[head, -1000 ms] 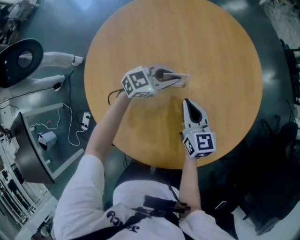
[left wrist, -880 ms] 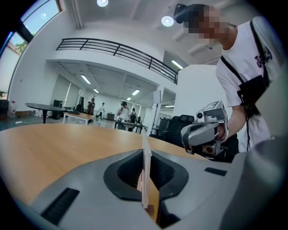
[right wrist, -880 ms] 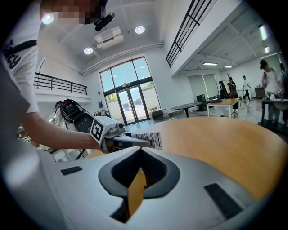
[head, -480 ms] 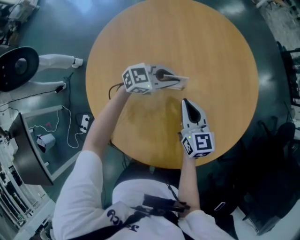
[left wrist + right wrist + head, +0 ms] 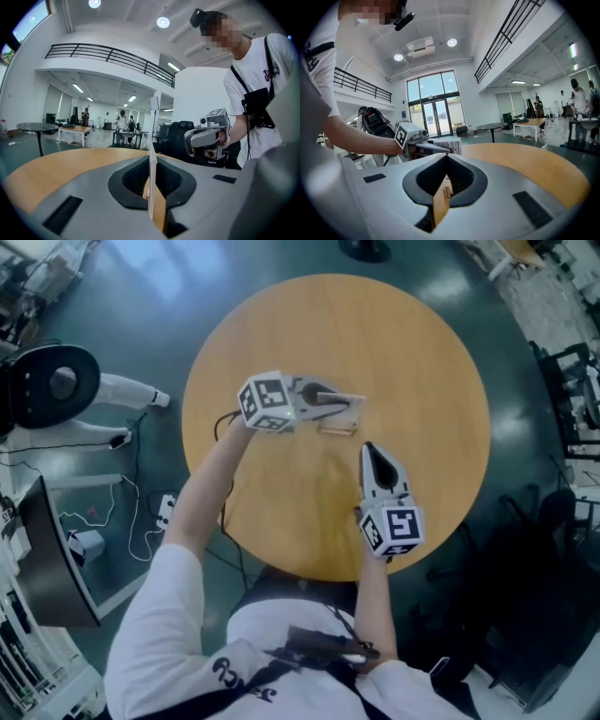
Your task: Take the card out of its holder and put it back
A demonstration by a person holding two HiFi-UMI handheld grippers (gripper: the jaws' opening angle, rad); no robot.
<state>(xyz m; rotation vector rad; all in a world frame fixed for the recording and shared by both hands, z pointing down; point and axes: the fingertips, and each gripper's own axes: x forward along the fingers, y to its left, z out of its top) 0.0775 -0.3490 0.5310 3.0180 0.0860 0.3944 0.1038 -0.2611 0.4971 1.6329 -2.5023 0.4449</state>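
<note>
Card holder (image 5: 339,420), with the striped card (image 5: 448,145) apparently inside, is pinched edge-on in the left gripper (image 5: 356,401). It now looks lifted off the round table (image 5: 422,352). The right gripper (image 5: 368,447), jaws together on nothing, has risen alongside. Pulling the card out looks not yet begun.

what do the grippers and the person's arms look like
Both the left gripper and the right gripper have pale grey, wedge-shaped bodies tapering to a point, with black textured pads lining the jaws. Each carries a white cube with black square markers. A thin dark cable trails behind the left one. The person wears a white short-sleeved T-shirt.
</note>
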